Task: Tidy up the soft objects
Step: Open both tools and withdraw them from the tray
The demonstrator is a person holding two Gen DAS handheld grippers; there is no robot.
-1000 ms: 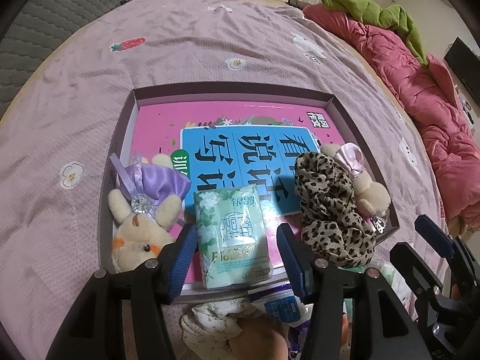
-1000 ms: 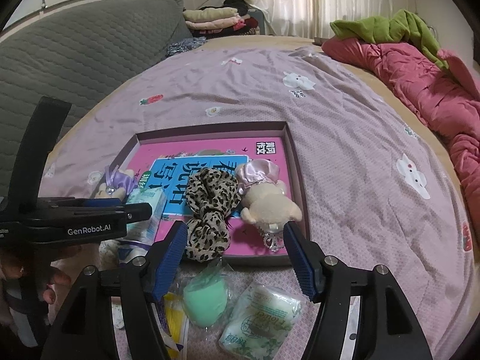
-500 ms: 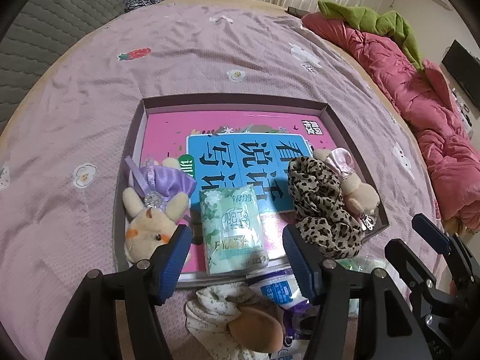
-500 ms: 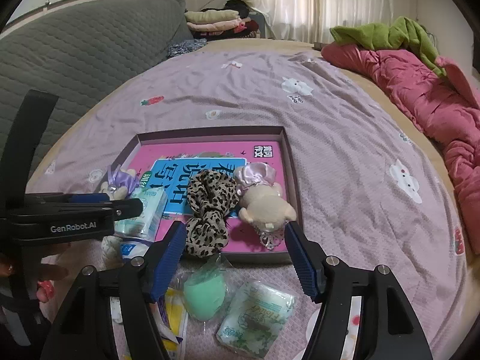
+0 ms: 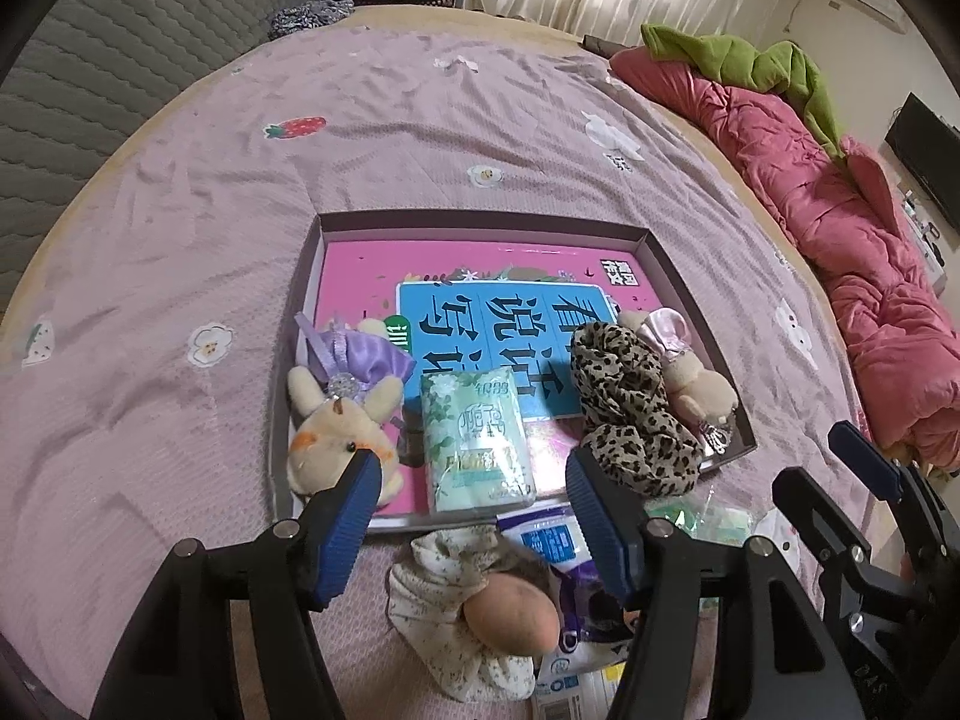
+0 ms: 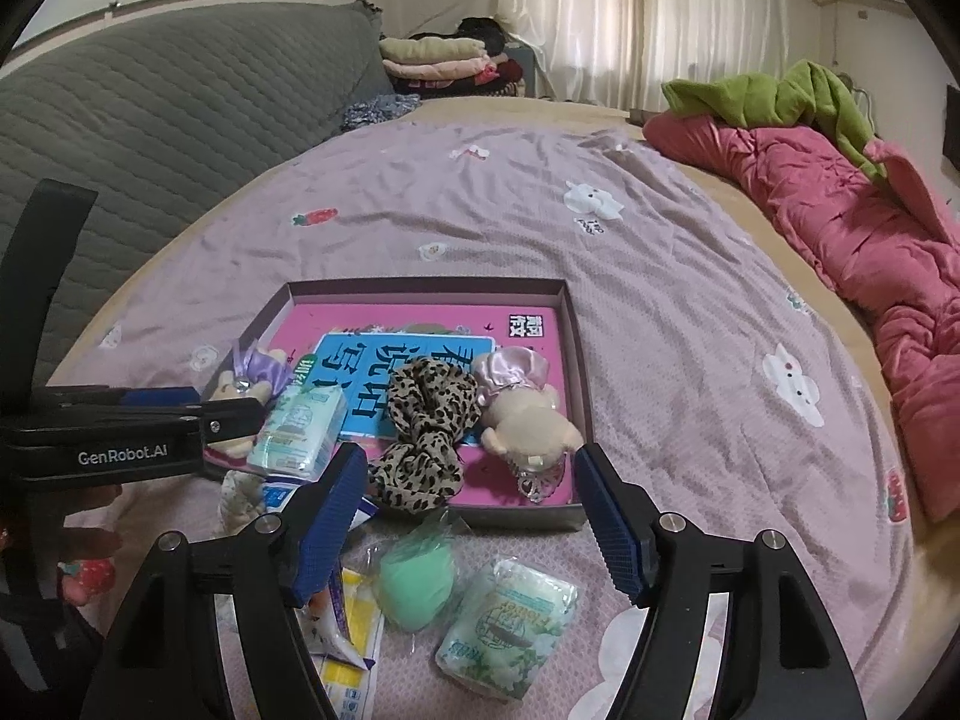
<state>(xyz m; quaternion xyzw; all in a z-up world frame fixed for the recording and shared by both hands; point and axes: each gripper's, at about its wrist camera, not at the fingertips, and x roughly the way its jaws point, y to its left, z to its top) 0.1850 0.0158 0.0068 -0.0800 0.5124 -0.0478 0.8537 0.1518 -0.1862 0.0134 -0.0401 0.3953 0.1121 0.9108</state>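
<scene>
Left wrist: fingers (image 5: 366,483) wide, empty.

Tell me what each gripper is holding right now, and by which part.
Nothing is held. The left gripper has just been opening, jaws wide and empty above the tissue pack lying in the tray. The right gripper has also been opening; nothing is between its jaws.

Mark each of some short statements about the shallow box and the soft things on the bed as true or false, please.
1. The leopard scrunchie lies in the box. True.
2. The left gripper grips the tissue pack. False: its jaws are open and hold nothing.
3. The green sponge lies inside the box. False: it lies on the bedsheet before it.
4. The right gripper is open. True.
</scene>
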